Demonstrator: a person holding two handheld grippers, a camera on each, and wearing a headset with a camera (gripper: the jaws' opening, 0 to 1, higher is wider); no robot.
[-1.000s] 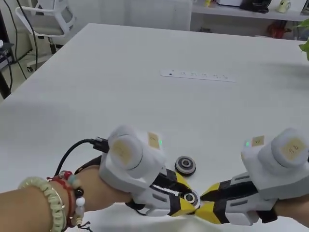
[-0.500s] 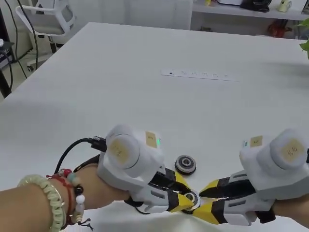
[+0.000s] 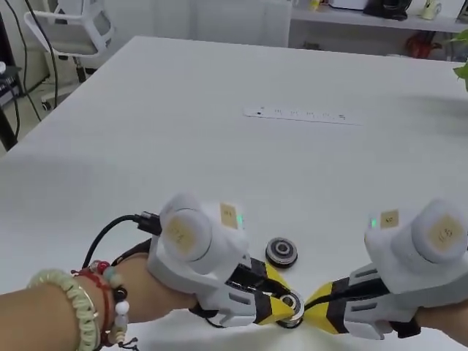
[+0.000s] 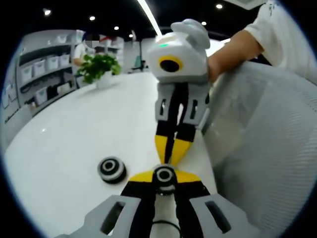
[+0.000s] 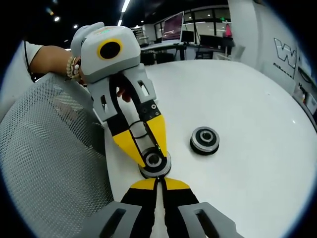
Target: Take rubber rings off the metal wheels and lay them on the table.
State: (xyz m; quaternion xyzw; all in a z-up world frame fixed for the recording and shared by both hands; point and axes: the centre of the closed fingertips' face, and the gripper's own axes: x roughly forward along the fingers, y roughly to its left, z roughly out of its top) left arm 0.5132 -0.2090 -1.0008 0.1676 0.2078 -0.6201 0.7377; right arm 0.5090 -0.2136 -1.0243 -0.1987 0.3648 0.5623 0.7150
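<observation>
From my seat the white table [image 3: 219, 146] runs wide and bare, matte, away to its far edge. A flat white power strip [image 3: 300, 114] lies well out toward the far side. Past the far left corner stands a white office chair [image 3: 69, 29], and a shelf [image 3: 380, 14] with small objects crosses the far right.

All the work sits at the near edge. My left gripper [image 3: 284, 311] has its yellow tips clamped on a metal wheel [image 3: 291, 300], one on each side, with the wheel low over the table. My right gripper [image 3: 316, 306] comes in from the right with its tips drawn together, touching that wheel's rim. I cannot tell whether any rubber is pinched between them. A second wheel [image 3: 281, 250] lies flat on the table just beyond the first, apart from both grippers, with a dark ring around its outer edge.

The left gripper view shows a potted plant [image 4: 99, 67] on the table's far end and wall shelving with bins [image 4: 44, 69] beside it. In the right gripper view a grey mesh chair back [image 5: 44, 163] sits close by the table edge, and monitors [image 5: 173, 27] stand on desks under strip ceiling lights.
</observation>
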